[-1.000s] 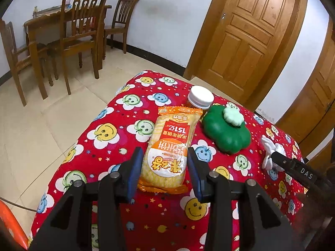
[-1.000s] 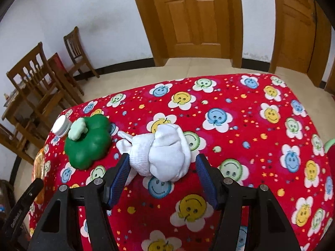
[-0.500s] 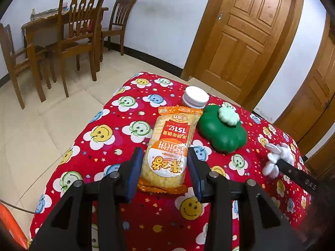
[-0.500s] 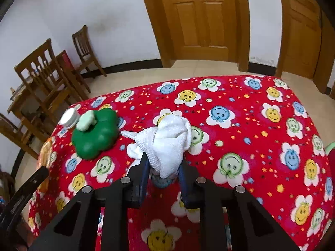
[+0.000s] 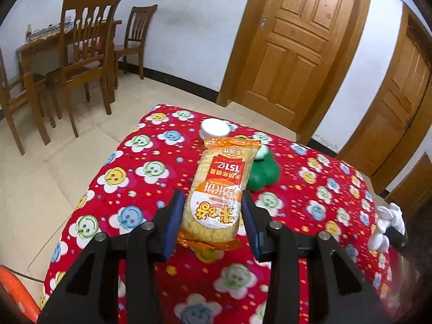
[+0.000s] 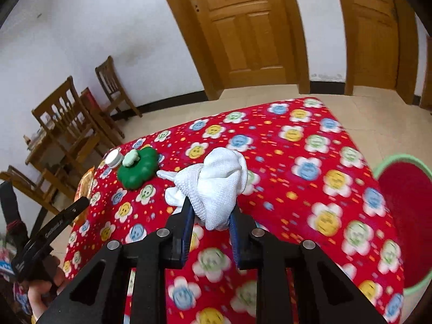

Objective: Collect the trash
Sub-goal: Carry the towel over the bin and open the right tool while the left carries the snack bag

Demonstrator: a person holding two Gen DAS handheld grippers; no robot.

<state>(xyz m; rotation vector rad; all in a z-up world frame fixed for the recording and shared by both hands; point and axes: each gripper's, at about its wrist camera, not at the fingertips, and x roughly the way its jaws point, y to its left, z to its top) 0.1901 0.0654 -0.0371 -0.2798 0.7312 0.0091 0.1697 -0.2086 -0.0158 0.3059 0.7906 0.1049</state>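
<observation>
Above the red flowered tablecloth [image 5: 129, 178], the left gripper [image 5: 212, 224] pinches an orange snack packet [image 5: 220, 189] that could slide out; the right gripper [image 6: 210, 225] clamps a white cloth wad [image 6: 216, 186], whose loose tail may snag short of the green-rimmed bin [image 6: 399, 162].

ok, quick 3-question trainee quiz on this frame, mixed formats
1. True or false: the left gripper holds the snack packet off the tablecloth.
2. What is clamped in the right gripper? A) green lid B) white cloth C) small jar
3. Fill in: beside the table's right edge, in the right wrist view, stands a green-rimmed ____.

Key: 1 true; 2 B, the white cloth; 3 basin.
</observation>
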